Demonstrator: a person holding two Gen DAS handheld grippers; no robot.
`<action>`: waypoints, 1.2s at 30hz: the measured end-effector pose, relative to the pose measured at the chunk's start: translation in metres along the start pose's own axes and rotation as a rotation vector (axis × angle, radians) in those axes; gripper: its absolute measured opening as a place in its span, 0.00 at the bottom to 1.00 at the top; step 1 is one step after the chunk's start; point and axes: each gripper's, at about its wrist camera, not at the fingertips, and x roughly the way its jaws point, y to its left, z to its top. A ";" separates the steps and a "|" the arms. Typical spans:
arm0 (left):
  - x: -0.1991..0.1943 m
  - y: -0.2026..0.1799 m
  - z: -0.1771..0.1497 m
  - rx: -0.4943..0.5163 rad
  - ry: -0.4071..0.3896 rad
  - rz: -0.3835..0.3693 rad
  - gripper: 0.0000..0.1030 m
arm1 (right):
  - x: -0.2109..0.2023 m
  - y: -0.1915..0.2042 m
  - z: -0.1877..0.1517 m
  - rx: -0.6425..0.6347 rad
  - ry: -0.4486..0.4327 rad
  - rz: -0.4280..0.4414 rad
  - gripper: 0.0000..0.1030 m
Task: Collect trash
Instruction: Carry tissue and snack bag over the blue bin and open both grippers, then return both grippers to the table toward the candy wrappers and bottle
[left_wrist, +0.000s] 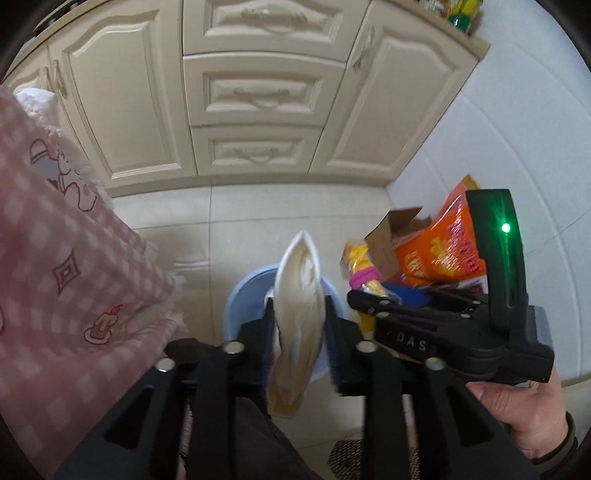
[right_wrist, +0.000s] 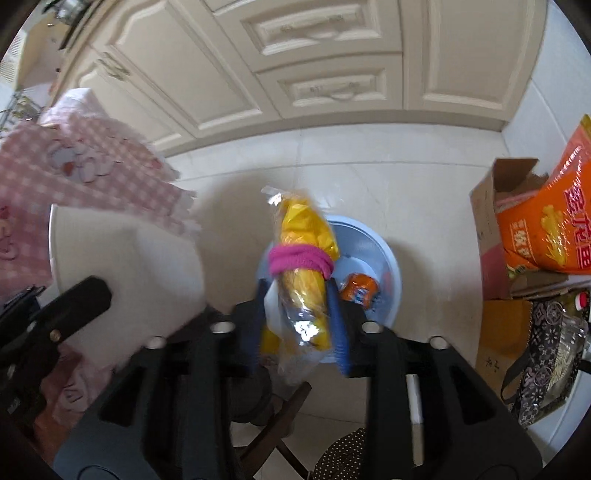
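Observation:
A pale blue bin (left_wrist: 236, 295) stands on the tiled floor right below both grippers. My left gripper (left_wrist: 300, 314) points down over it, jaws apart, with a white paper plate (left_wrist: 299, 280) seen edge-on hanging loose between the blue pads. In the right wrist view the same plate (right_wrist: 125, 266) shows broad at the left. My right gripper (right_wrist: 299, 295) is open around a yellow plastic bag (right_wrist: 303, 236) bound with a pink band (right_wrist: 299, 260), also above the bin (right_wrist: 391, 266). An orange can (right_wrist: 360, 290) lies inside the bin.
Cream cabinet doors and drawers (left_wrist: 258, 96) face me. A pink checked cloth (left_wrist: 55, 240) hangs at the left. At the right stand a cardboard box (right_wrist: 487, 206), an orange sack (right_wrist: 546, 229) and a patterned bag (right_wrist: 546, 339). A dark stool (right_wrist: 273, 406) is underneath.

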 end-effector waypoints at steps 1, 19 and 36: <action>0.000 0.001 0.000 -0.004 -0.007 0.028 0.59 | 0.001 -0.004 -0.001 0.010 -0.013 -0.006 0.84; -0.084 -0.008 0.002 0.015 -0.191 0.102 0.84 | -0.057 -0.005 -0.001 0.084 -0.131 -0.038 0.94; -0.246 0.010 -0.007 0.005 -0.479 0.158 0.90 | -0.194 0.109 0.019 -0.081 -0.397 0.075 0.94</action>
